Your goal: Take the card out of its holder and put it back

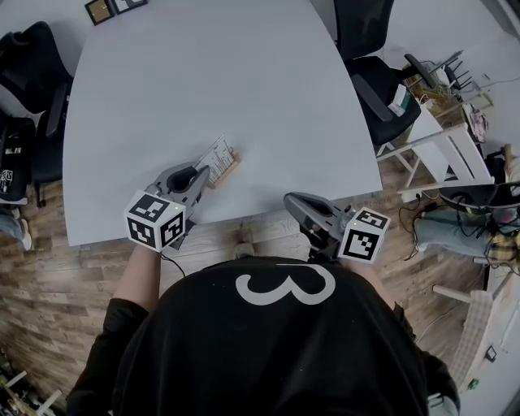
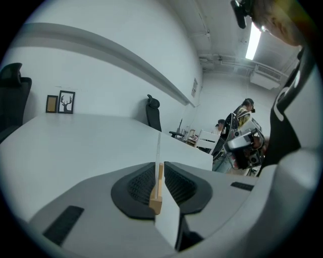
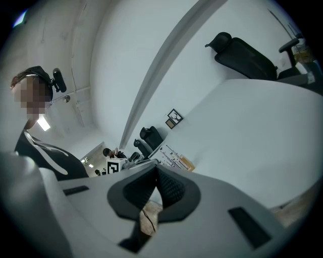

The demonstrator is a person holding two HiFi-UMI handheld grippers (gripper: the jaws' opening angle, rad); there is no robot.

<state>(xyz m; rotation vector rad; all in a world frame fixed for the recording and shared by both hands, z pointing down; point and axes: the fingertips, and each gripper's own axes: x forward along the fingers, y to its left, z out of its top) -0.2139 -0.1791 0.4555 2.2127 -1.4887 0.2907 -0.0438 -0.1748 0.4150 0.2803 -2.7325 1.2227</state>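
A white printed card [image 1: 217, 152] stands upright in a small wooden holder [image 1: 228, 170] near the front of the pale grey table [image 1: 203, 73]. My left gripper [image 1: 201, 173] reaches it from the near side. In the left gripper view the card [image 2: 168, 221] runs edge-on between the dark pads [image 2: 141, 184], with the holder [image 2: 157, 194] just beyond, and the left gripper [image 2: 159, 166] is shut on the card. My right gripper [image 1: 291, 199] hovers at the table's front edge, to the right, shut and empty. The right gripper view also catches the card [image 3: 173, 158] and holder [image 3: 187, 164] beyond the right gripper [image 3: 155, 169].
Two small picture frames [image 1: 114, 8] lie at the table's far left corner. Black office chairs stand at the left [image 1: 32, 73] and at the far right [image 1: 374, 81]. A white rack [image 1: 447, 146] and clutter sit on the wooden floor to the right.
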